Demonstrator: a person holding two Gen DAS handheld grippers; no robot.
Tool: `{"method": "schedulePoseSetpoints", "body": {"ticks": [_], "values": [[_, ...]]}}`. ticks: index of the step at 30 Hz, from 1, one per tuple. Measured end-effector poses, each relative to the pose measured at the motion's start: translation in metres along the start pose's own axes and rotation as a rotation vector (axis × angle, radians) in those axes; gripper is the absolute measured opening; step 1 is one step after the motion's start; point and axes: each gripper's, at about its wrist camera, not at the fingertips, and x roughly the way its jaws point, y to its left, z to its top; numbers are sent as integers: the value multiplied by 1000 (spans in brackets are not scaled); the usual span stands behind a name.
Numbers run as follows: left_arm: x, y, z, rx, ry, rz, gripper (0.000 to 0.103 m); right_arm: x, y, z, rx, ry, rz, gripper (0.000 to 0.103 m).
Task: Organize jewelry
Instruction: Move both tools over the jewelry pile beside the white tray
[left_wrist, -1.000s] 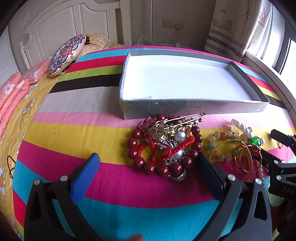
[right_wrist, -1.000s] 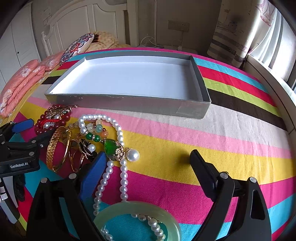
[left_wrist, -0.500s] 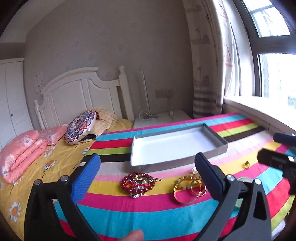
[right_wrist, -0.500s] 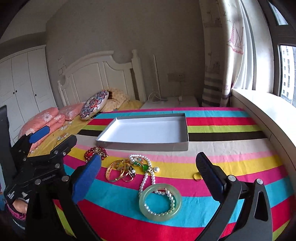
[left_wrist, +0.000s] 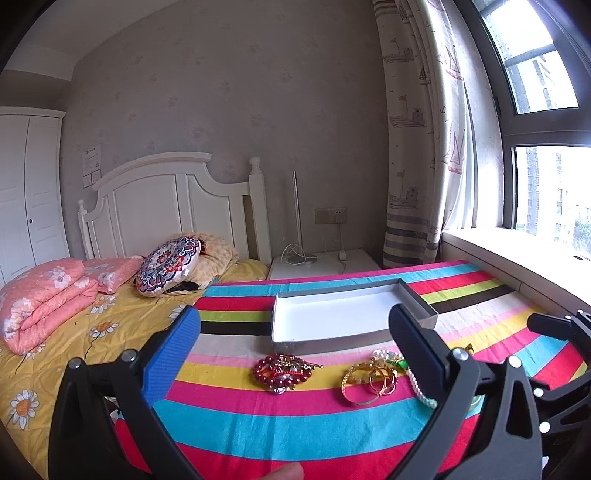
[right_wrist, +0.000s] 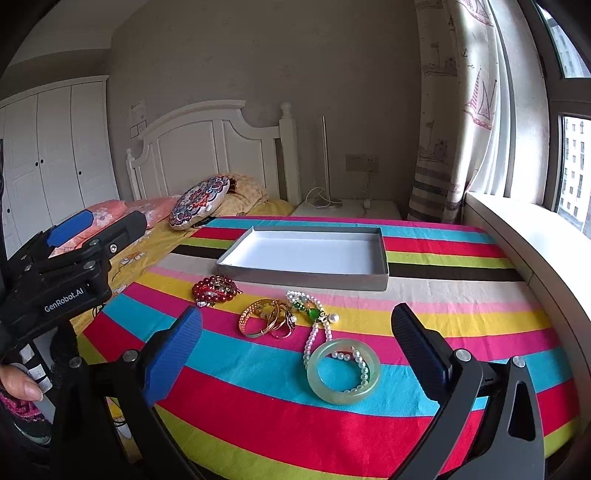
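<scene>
An empty grey tray (left_wrist: 332, 345) (right_wrist: 303, 278) with a white floor lies on the striped cloth. In front of it, left to right, lie a red bead bracelet (left_wrist: 282, 371) (right_wrist: 214, 290), gold bangles (left_wrist: 365, 380) (right_wrist: 266, 317), a pearl necklace with a green pendant (right_wrist: 314, 314) and a pale jade bangle (right_wrist: 343, 373). My left gripper (left_wrist: 295, 321) hovers open and empty, well back from the pile. My right gripper (right_wrist: 297, 319) is likewise open wide with nothing between its fingers. In the left wrist view the right finger hides the jade bangle.
The striped cloth (right_wrist: 443, 295) ends at a window sill (right_wrist: 517, 229) on the right. To the left lie a yellow bedsheet (left_wrist: 74, 332), a folded pink quilt (left_wrist: 44, 291) and a patterned cushion (left_wrist: 170, 266). Behind stand a white headboard (left_wrist: 166, 206) and a nightstand (left_wrist: 325, 258).
Both grippers have drawn back and up from just over the jewelry, tilting up so the room shows. The jewelry and tray have not moved.
</scene>
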Motion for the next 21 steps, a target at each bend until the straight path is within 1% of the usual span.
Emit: {"method": "schedulePoseSetpoints", "body": {"ticks": [9, 11, 14, 16, 19, 21], "values": [[-2, 1, -7, -10, 28, -15, 101, -7, 8, -2, -36, -15, -40, 99], [-2, 2, -9, -13, 34, -20, 101, -9, 8, -2, -31, -28, -51, 99], [-3, 3, -13, -8, 32, -5, 101, -11, 8, -4, -21, -34, -79, 99], [-2, 4, -16, -10, 46, -10, 101, -11, 5, -4, -10, -33, -81, 99], [0, 8, -19, -30, 70, 8, 101, -11, 2, -6, 19, -35, -89, 99], [1, 11, -21, -39, 73, 2, 101, -11, 1, -7, 27, -34, -96, 99]]}}
